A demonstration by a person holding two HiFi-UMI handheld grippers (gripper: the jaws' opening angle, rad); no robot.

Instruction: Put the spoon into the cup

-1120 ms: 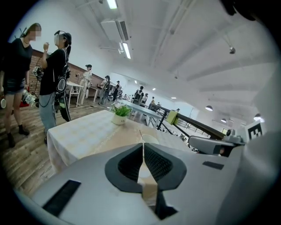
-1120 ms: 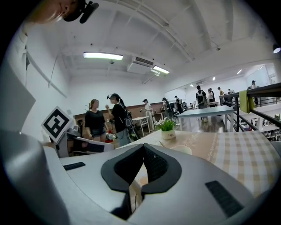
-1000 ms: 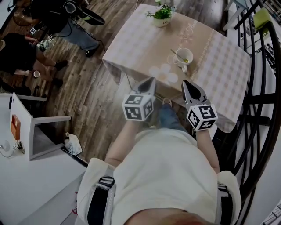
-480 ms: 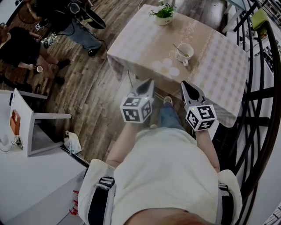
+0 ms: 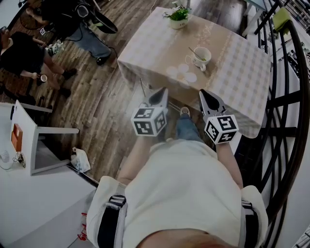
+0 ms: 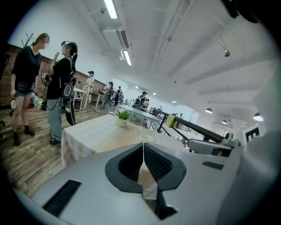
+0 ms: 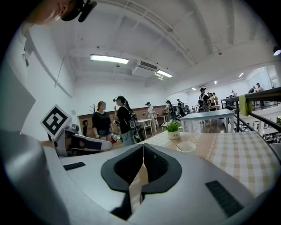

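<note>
A white cup (image 5: 201, 56) stands on the checked tablecloth (image 5: 242, 77), and the spoon (image 5: 193, 51) rests inside it with its handle leaning out to the left. The cup (image 6: 145, 137) shows just beyond the jaws in the left gripper view, and the cup (image 7: 186, 146) and spoon (image 7: 176, 143) lie ahead to the right in the right gripper view. My left gripper (image 5: 163, 90) and right gripper (image 5: 204, 92) hang side by side short of the table's near edge. Both are shut with nothing between their jaws (image 6: 143, 145) (image 7: 143, 147).
A potted plant (image 5: 178, 14) stands at the table's far end. Several people (image 5: 29, 53) are off to the left on the wooden floor. A white chair (image 5: 36, 140) is at the left, and a black railing (image 5: 286, 101) runs along the right.
The table with the cup has slid farther up and away in the head view. Both grippers stay shut and side by side, now a little farther from the table's edge.
</note>
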